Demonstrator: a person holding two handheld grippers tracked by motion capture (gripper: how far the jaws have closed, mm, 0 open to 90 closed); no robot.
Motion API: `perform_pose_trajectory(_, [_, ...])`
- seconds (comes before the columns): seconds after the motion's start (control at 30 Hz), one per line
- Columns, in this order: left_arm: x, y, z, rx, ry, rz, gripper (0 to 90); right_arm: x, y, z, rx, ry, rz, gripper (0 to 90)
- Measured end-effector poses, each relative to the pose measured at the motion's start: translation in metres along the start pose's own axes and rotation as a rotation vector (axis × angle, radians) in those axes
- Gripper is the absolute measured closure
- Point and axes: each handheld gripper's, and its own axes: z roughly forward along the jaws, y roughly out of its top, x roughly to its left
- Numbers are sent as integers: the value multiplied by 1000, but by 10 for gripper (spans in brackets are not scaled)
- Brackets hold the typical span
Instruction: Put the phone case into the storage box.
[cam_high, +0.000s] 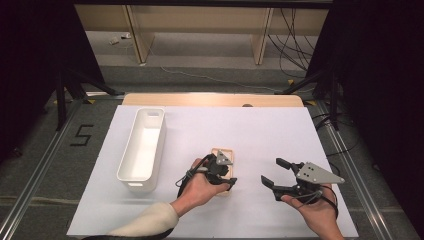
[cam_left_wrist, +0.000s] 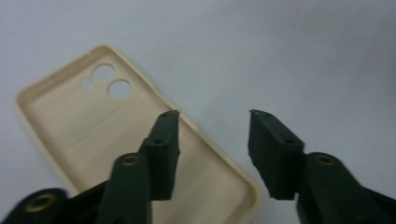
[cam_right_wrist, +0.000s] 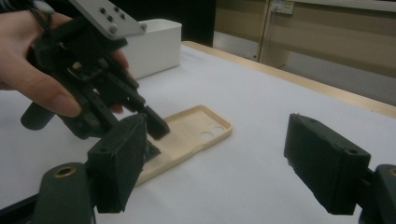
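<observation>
Case (cam_high: 223, 152) lies flat, open side up, mid-counter (cam_high: 260, 130), long axis near-to-far, camera holes at the far end. Left gripper (cam_left_wrist: 214, 114) is right over its near part, fingers wide and straddling the right long edge, holding nothing. Right gripper (cam_high: 273, 172) is well apart to the right, fingers wide and empty; left is nearer, so probably the picker.

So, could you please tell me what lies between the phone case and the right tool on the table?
Nothing: in the high view, only bare white table surface separates the phone case from the right tool, whose jaws stand open.
</observation>
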Motion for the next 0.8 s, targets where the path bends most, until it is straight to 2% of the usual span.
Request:
perform_pose_trajectory(0.13, [0,-3,-13,-40,28,81,220,0,0,0,-1,1,-1,226])
perform_pose_trajectory(0.3, [2,-8,-32,-87,30,126,82,1,0,1,3,5,1,226])
perform_pose_trajectory(0.43, [3,-12,-46,-117,12,145,21,0,-1,1,6,4,2,224])
perform_pose_trajectory(0.5, [5,-16,-54,-133,8,141,1,0,-1,1,5,6,3,224])
perform_pose_trajectory(0.8, [17,-37,-83,-201,21,138,0,0,-1,3,12,7,0,223])
